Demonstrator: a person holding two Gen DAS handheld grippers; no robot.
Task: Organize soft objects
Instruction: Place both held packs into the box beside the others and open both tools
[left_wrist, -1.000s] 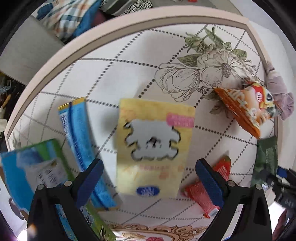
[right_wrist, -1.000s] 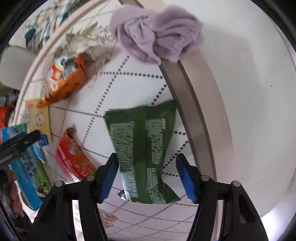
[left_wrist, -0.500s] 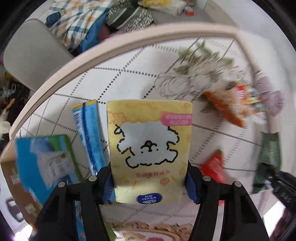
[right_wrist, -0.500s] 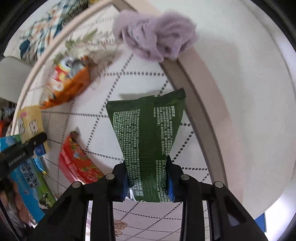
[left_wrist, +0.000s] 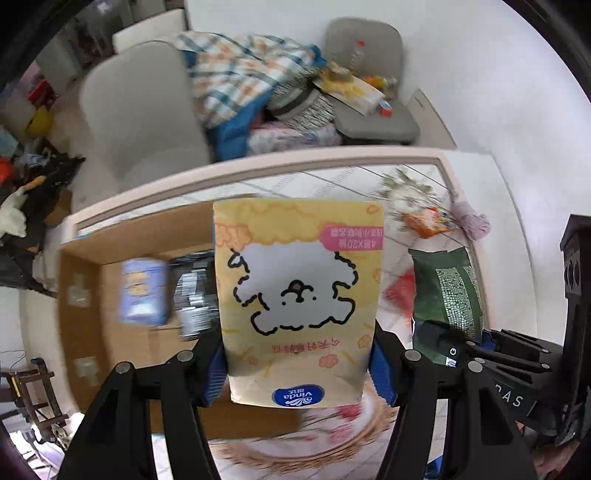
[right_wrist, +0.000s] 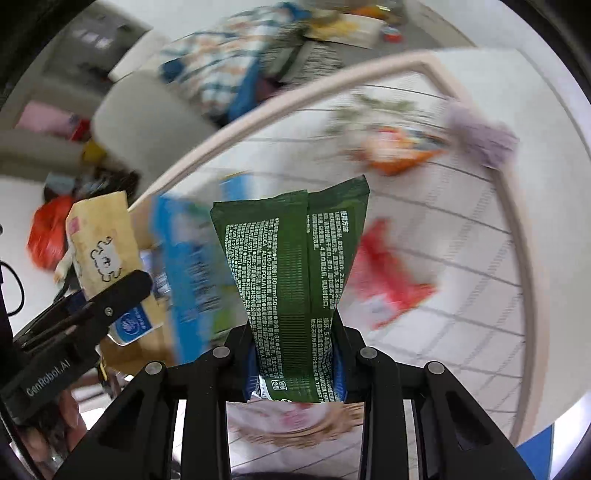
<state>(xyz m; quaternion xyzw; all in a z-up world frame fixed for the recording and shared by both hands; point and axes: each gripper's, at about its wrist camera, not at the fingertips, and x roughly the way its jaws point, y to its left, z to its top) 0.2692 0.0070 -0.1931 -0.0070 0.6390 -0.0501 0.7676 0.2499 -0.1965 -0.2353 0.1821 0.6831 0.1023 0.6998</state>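
Observation:
My left gripper (left_wrist: 295, 363) is shut on a yellow tissue pack (left_wrist: 297, 295) with a white dog drawing and holds it upright in the air. My right gripper (right_wrist: 295, 363) is shut on a green wipes pack (right_wrist: 295, 273) and holds it up above the table. The yellow tissue pack (right_wrist: 105, 254) and the left gripper also show at the left of the right wrist view. The green wipes pack (left_wrist: 445, 291) shows at the right of the left wrist view.
An open cardboard box (left_wrist: 110, 332) with a blue pack (left_wrist: 142, 291) inside stands to the left. On the patterned table (right_wrist: 461, 206) lie a red packet (right_wrist: 388, 280), an orange snack bag (right_wrist: 399, 151) and a purple cloth (right_wrist: 480, 136). Chairs with clothes (left_wrist: 240, 81) stand behind.
Both grippers closed on their packs and lifted them off the table. Both have swung left toward the cardboard box.

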